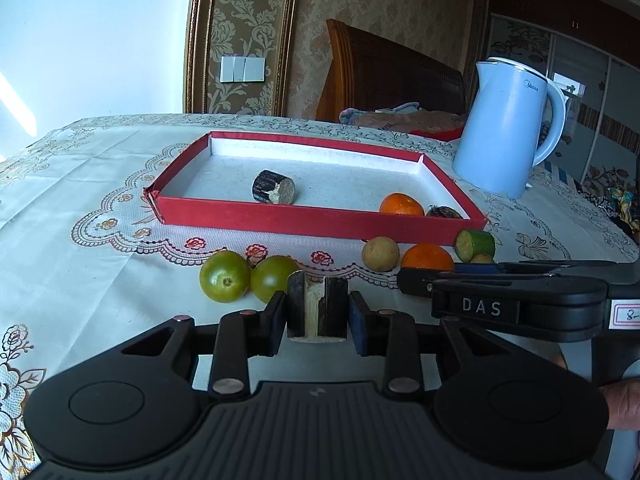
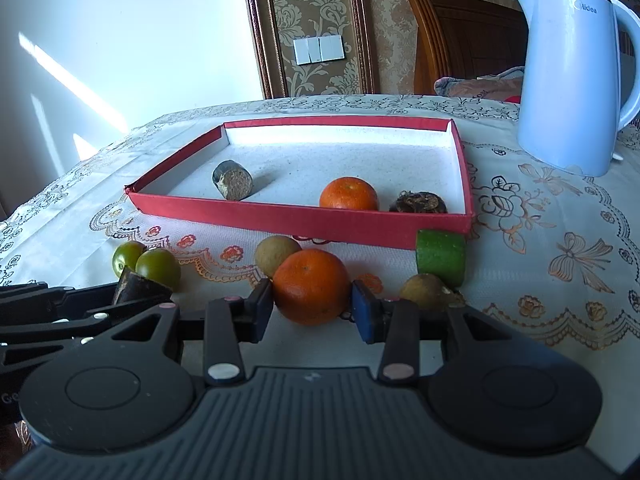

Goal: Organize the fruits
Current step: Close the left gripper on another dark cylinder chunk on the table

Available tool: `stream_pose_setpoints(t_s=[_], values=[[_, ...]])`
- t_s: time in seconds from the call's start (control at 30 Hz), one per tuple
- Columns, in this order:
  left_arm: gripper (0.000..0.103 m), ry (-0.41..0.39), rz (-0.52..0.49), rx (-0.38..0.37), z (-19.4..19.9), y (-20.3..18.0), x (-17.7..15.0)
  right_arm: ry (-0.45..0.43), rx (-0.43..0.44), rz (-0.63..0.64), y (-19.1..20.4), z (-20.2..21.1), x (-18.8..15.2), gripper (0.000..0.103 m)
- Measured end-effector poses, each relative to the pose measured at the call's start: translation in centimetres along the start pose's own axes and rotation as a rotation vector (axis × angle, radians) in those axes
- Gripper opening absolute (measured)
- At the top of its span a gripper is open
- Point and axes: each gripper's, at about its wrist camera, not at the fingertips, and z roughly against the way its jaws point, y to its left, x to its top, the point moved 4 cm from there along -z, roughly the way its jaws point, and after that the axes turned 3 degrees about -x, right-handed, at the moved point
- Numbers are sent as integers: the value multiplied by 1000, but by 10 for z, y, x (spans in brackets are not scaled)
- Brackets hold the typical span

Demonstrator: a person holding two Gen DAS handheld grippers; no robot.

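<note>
Left wrist view puts your left gripper (image 1: 318,312) on a dark split sugarcane piece (image 1: 316,306), its blue pads (image 1: 357,322) pressed to both sides of the piece, which stands on the embroidered tablecloth (image 1: 100,168) in front of the red tray (image 1: 316,222). Just left of that piece, also in front of the red tray, two green tomatoes (image 1: 244,278) sit touching each other. Inside the red tray towards its left lies a dark sugarcane segment (image 1: 274,187); in its right front corner you have a tangerine (image 1: 401,204) with a dark wrinkled fruit (image 1: 443,212) just beside it. In front of the red tray's right end a yellowish round fruit (image 1: 380,254) touches a second tangerine (image 1: 427,257), and a green cucumber chunk (image 1: 475,245) lies further right. Your right gripper (image 1: 504,300) crosses in from the right edge, near the second tangerine. Behind the red tray's right corner stands a pale blue kettle (image 1: 506,132)

Right wrist view shows your right gripper (image 2: 312,312) clamped on that second tangerine (image 2: 311,286), both pads touching its sides, in front of the red tray (image 2: 300,220). A brownish fruit (image 2: 428,292) lies to its right, below the green cucumber chunk (image 2: 441,256)
</note>
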Motion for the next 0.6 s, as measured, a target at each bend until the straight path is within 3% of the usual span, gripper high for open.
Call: stream_pose_setpoints(t_s=[0.6], values=[[32, -46, -38, 78, -9, -12, 10, -11, -17, -8, -2, 1, 1, 40]])
